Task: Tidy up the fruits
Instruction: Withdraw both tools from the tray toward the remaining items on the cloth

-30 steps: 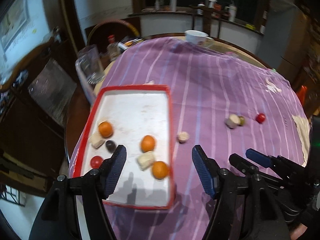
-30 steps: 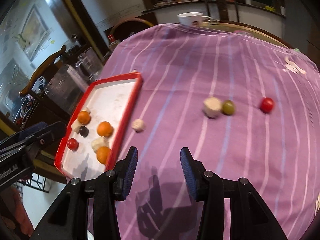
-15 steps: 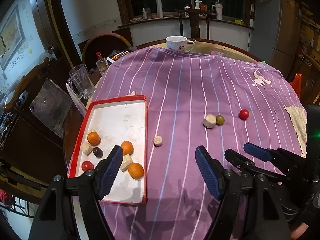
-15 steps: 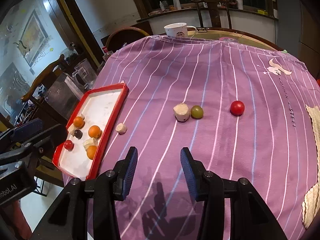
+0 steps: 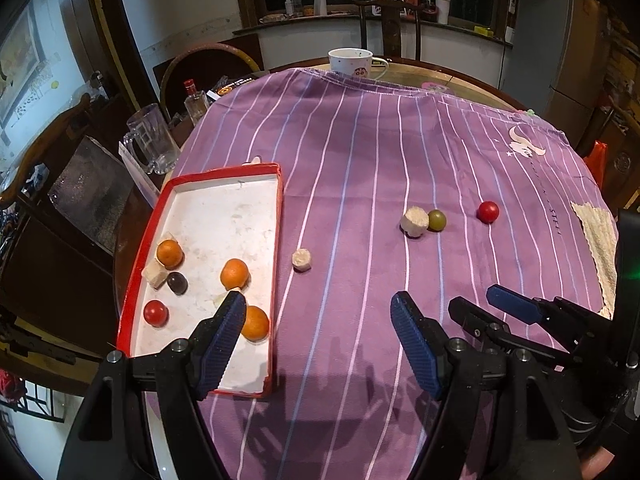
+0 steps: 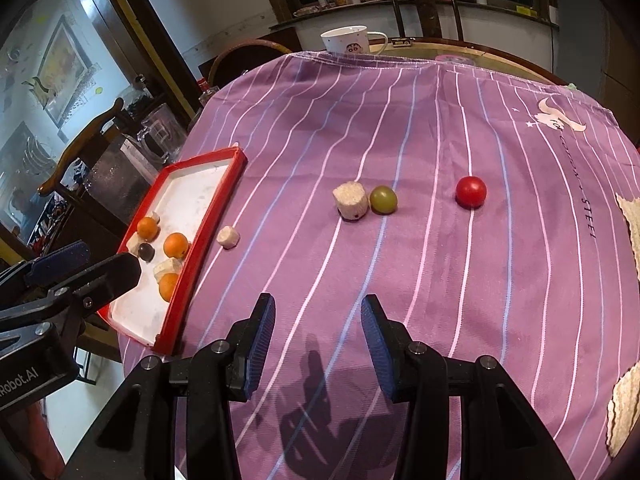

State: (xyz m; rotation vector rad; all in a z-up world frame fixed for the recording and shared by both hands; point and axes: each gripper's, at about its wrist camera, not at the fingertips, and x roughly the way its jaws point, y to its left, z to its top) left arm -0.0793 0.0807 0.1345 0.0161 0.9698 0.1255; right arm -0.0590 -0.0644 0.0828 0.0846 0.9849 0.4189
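Note:
A red-rimmed white tray [image 5: 276,240] [image 6: 208,216] lies at the left of the purple striped cloth. It holds three orange fruits [image 5: 235,273], a red ball [image 5: 155,313], a dark fruit [image 5: 177,282] and pale chunks. On the cloth lie a small pale chunk [image 5: 301,259] [image 6: 228,237], a bigger pale chunk [image 5: 414,222] [image 6: 350,200], a green fruit [image 5: 437,220] [image 6: 383,199] and a red ball [image 5: 488,211] [image 6: 471,191]. My left gripper [image 5: 318,322] is open and empty above the tray's near right edge. My right gripper [image 6: 318,322] is open and empty, well short of the green fruit.
A white mug [image 5: 351,63] stands at the table's far edge. A glass mug [image 5: 151,144] and a small bottle [image 5: 196,100] stand left of the cloth. A woven mat [image 6: 630,220] lies at the right edge. Chairs surround the round table.
Both grippers have pulled back and risen, so the table looks farther and more of it shows. The fruits have not moved. Both jaws stay open.

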